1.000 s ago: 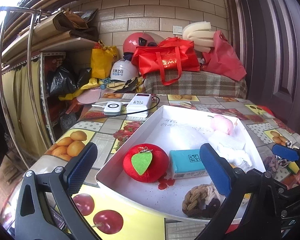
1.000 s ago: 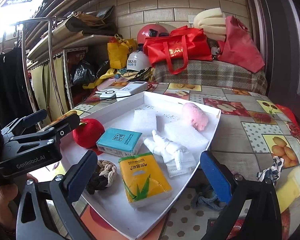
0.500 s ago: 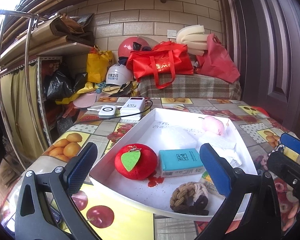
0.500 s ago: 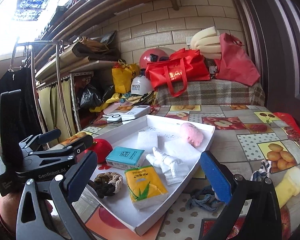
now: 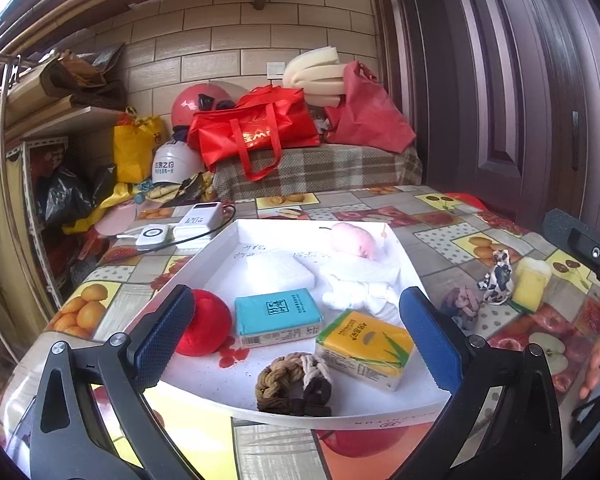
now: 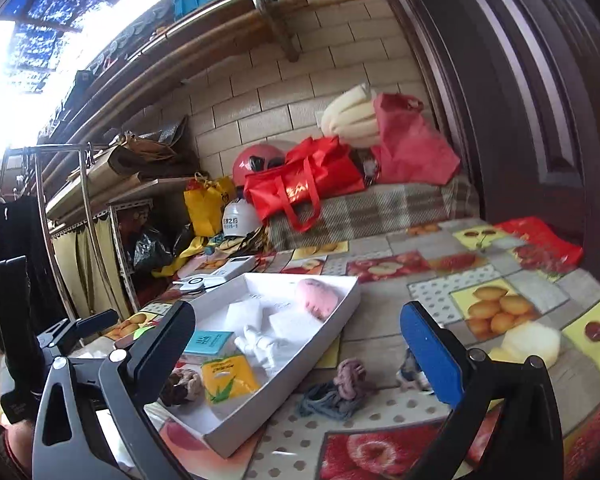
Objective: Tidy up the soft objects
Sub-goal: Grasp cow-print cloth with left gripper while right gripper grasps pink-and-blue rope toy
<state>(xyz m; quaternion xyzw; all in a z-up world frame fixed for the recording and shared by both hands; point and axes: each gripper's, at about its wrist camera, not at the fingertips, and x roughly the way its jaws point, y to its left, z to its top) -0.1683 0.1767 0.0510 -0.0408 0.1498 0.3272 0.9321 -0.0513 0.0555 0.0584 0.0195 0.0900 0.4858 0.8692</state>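
Note:
A white tray (image 5: 340, 414) on the fruit-print table holds a red plush apple (image 5: 208, 328), a teal tissue pack (image 5: 278, 316), a yellow tissue pack (image 5: 364, 350), a braided rope ring (image 5: 294, 382), a white plush (image 5: 356, 296) and a pink plush (image 5: 354, 240). My left gripper (image 5: 296, 308) hovers open over the tray's near edge, holding nothing. To the tray's right lie a pink scrunchie (image 6: 350, 374), a blue-grey scrunchie (image 6: 324, 400), a patterned cloth (image 6: 412, 372) and a yellow sponge (image 6: 532, 344). My right gripper (image 6: 300, 320) is open above them, holding nothing.
A power bank (image 5: 200, 218) and a white charger (image 5: 152, 236) with a cable sit behind the tray. A red bag (image 5: 256, 128), helmets and foam are piled on a checked bench at the back. A metal rack (image 6: 44, 208) stands left, a dark door (image 5: 520, 80) right.
The left view has shifted right, bringing the yellow tissue pack into sight. The right gripper has swung right, off the tray and over the loose scrunchies. Both stay open.

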